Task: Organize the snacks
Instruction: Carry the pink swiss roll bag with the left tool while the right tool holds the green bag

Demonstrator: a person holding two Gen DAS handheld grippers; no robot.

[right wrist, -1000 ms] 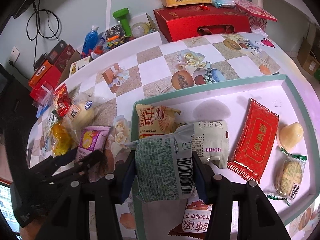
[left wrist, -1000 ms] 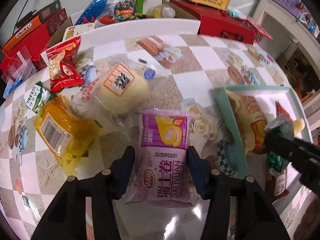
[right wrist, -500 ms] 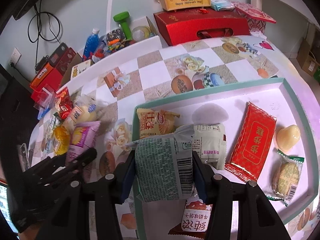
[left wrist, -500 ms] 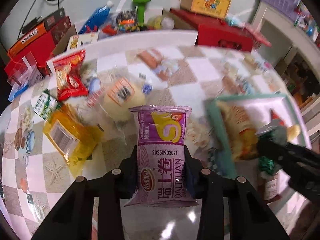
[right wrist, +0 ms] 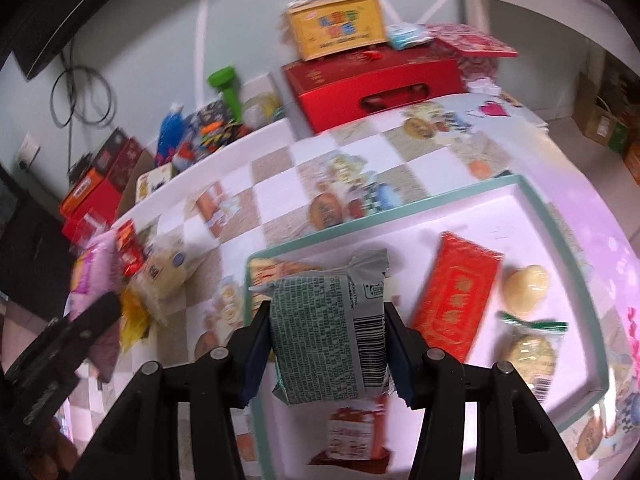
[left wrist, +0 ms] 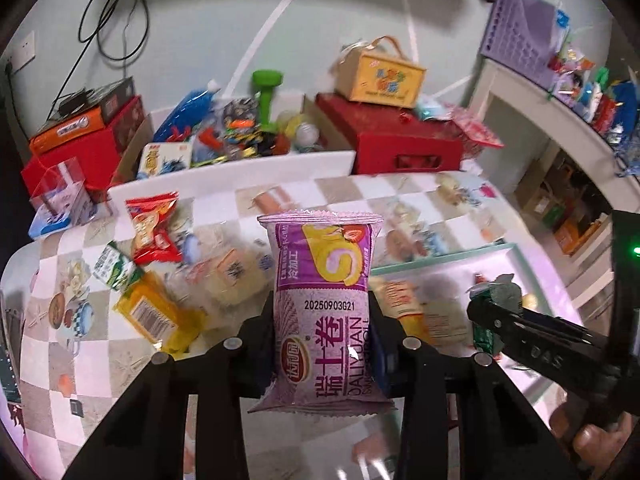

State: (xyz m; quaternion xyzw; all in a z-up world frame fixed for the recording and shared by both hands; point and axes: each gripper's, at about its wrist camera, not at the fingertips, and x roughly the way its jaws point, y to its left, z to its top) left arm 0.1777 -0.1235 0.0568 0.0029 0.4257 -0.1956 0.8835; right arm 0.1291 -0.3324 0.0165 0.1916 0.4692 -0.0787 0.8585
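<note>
From the left wrist, we see our left gripper [left wrist: 322,344] clenched on the purple plastic Swiss-roll snack packet [left wrist: 324,304], which stands upright, long axis along the fingers, lifted clear of the checkered surface [left wrist: 72,364]; the shallow white tray with a teal rim [left wrist: 440,266] lies to its right and a little beyond, so we judge the carry runs rightward. From the right wrist, our right gripper [right wrist: 326,344] grips a green printed foil snack pack [right wrist: 326,332], also upright, and hangs over the tray's [right wrist: 440,196] near-left corner, the nearer hand to it.
</note>
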